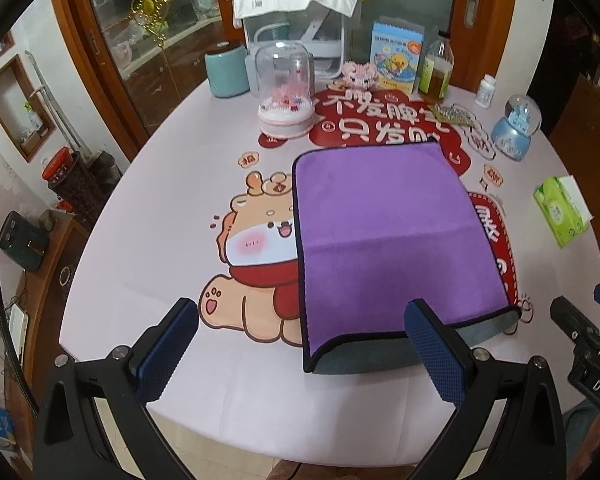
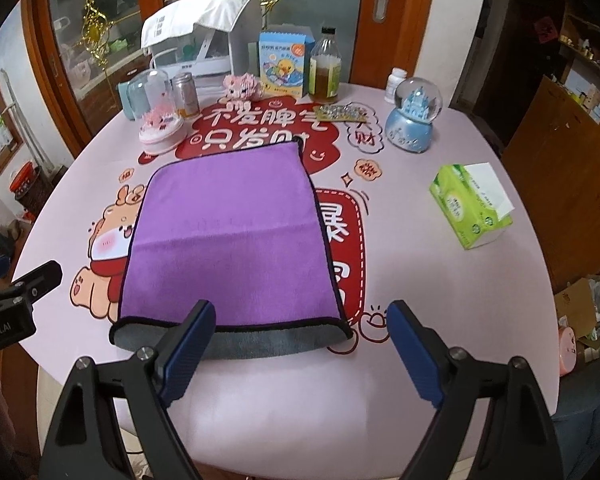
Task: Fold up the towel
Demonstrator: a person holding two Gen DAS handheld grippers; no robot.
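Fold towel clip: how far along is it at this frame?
Done: the purple towel looks folded once, its grey underside showing at the near edge. In hand: nothing; the left gripper and right gripper are open, near that edge. Left: possibly another fold.

Towel (image 1: 392,240) near edge partly behind left gripper (image 1: 300,344); grey underlayer mostly covered.
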